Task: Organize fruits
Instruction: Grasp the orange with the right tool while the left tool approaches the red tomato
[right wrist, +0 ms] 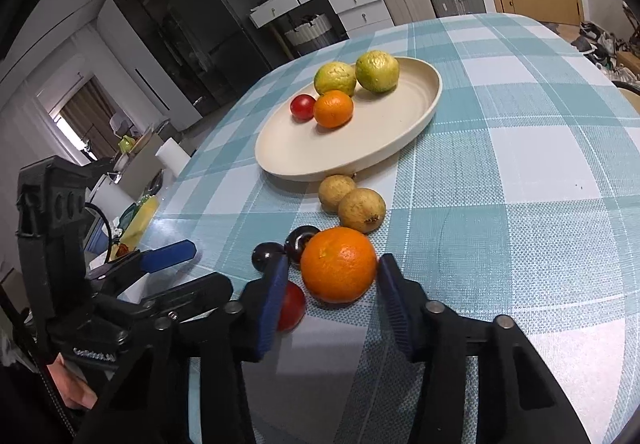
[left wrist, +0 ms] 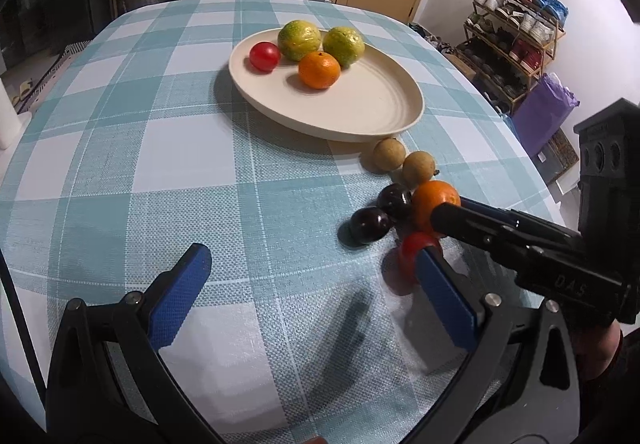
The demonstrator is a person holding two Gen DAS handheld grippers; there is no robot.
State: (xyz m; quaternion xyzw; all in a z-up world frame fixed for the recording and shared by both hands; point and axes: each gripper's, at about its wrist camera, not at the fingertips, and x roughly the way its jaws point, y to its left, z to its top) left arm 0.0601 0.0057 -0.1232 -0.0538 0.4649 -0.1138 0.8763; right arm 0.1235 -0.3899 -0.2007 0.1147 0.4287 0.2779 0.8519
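Fruits are my job, and they sit in two groups on the checked tablecloth (left wrist: 120, 132): some already on the cream plate (right wrist: 360, 148), the rest loose on the cloth just in front of it.

Going left to right in the right wrist view, my left gripper (left wrist: 316, 284) hangs at the left with its jaws wide apart and nothing between them. Next come two dark cherries (right wrist: 280, 248), touching each other, and a small red tomato (right wrist: 290, 306) half hidden behind my right gripper's left pad. Then the loose orange (right wrist: 338, 264), which sits between the pads of my right gripper (right wrist: 332, 304). The right pad touches its skin; on the left I see a thin gap, so I cannot tell whether it is truly gripped. Behind it lie two small tan fruits (right wrist: 352, 204), side by side near the plate's rim.

On the plate are a red tomato (right wrist: 303, 107), an orange (right wrist: 333, 109) and two yellow-green citrus fruits (right wrist: 356, 78).

I judge the loose orange firm, light and round, with a dimpled peel that gives fair purchase. I'd hold it across its widest part, pads level, squeezing gently so it neither pops out nor bruises. It also looks likely to roll into the cherries if nudged.
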